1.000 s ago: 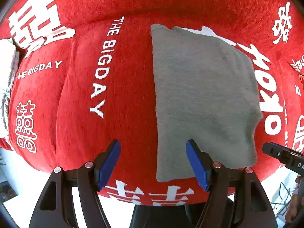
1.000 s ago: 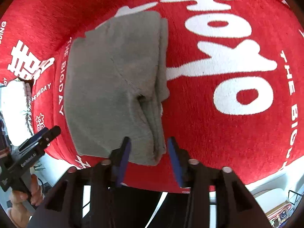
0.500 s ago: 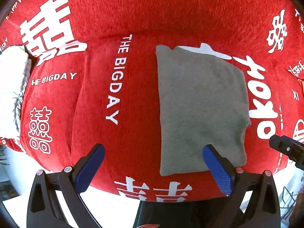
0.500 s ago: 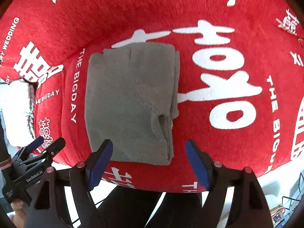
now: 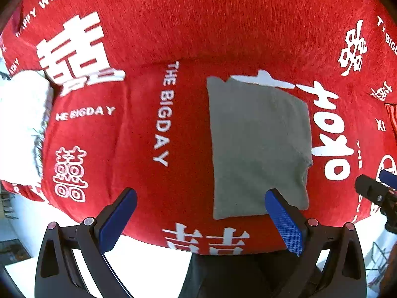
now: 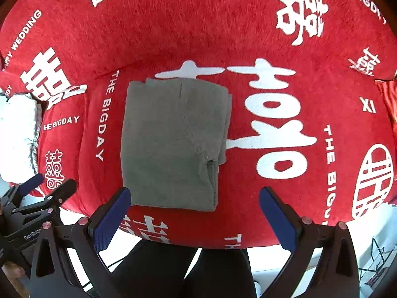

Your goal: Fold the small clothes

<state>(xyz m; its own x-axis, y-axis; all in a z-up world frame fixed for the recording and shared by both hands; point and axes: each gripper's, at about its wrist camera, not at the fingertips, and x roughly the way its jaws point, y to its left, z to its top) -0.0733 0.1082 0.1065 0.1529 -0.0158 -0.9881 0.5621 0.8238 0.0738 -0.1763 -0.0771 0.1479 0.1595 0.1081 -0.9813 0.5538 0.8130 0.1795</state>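
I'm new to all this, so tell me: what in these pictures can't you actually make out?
- Grey cloth: its inner layers are hidden by the top fold, in both views.
- White fluffy thing: cut off by the left edge, in both views.
- Red cover: what's beneath it is hidden.
- Wire rack: cut off by the right wrist view's corner.

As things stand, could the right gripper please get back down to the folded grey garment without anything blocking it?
Probably yes: the right gripper is open and empty above the grey garment, nothing lies between them, and the left gripper sits off to the side.
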